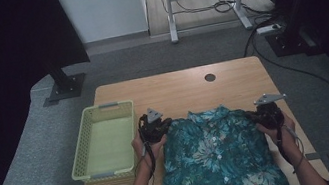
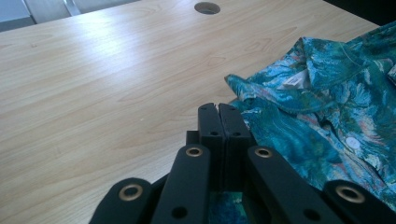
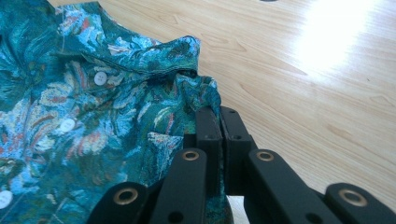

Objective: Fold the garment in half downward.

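**Shirt pinned at both shoulders, ready to be spread or folded**

The shirt (image 1: 219, 157) lies front-up on the near half of the table (image 1: 177, 88), collar pointing away from the person and the hem running off the near edge. It is thin woven cloth, teal with a leafy print, with a soft collar and small white buttons (image 3: 99, 77) down the placket.

The left gripper (image 1: 154, 129) sits at the shirt's left shoulder, the right gripper (image 1: 268, 114) at the right one. Both sets of jaws are clenched; in each gripper view a strip of the printed cloth shows between the jaws, so each seems to pinch the shoulder edge, though the actual bite is hidden. Holding the 2 shoulders likely lets the person lift or pull the limp cloth flat without bunching.

Left of the shirt stands a pale green lattice basket (image 1: 83, 146), rectangular. The tabletop is smooth light wood with 1 round cable hole (image 1: 209, 78).
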Demonstrator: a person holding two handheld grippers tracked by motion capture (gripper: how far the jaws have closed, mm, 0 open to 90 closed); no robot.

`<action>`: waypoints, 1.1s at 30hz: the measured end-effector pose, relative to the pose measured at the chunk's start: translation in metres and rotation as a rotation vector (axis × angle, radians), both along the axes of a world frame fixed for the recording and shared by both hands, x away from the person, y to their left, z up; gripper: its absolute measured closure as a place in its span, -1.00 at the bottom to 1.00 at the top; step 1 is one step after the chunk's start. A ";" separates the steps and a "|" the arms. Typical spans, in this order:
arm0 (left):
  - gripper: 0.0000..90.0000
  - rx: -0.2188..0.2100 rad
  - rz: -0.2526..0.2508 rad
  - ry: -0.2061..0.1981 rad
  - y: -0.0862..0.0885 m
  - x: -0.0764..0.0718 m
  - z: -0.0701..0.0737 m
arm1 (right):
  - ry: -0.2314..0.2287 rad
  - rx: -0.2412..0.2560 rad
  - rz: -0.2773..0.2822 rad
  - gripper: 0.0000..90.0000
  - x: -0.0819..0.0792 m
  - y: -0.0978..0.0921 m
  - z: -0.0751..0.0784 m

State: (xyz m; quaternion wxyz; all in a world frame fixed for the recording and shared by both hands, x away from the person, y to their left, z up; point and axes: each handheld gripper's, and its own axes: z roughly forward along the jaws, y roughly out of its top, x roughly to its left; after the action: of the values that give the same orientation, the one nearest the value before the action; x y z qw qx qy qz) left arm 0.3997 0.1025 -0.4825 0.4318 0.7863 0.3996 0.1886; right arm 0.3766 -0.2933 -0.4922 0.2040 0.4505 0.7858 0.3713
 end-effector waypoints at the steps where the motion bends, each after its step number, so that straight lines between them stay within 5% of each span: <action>1: 0.99 0.004 0.000 -0.001 0.001 0.000 0.001 | -0.002 -0.001 0.004 0.93 0.000 0.002 0.001; 22: 0.99 0.000 0.027 -0.020 0.019 0.000 0.016 | -0.041 -0.002 0.032 0.93 0.005 0.025 0.019; 33: 0.99 -0.002 0.034 -0.013 0.018 0.002 0.012 | -0.038 -0.018 0.034 0.93 0.006 0.029 0.014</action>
State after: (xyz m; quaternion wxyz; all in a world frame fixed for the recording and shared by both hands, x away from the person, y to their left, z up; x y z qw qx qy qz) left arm 0.4018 0.1208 -0.4701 0.4318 0.7778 0.4102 0.2007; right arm 0.3829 -0.2641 -0.4784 0.2166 0.4280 0.7928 0.3760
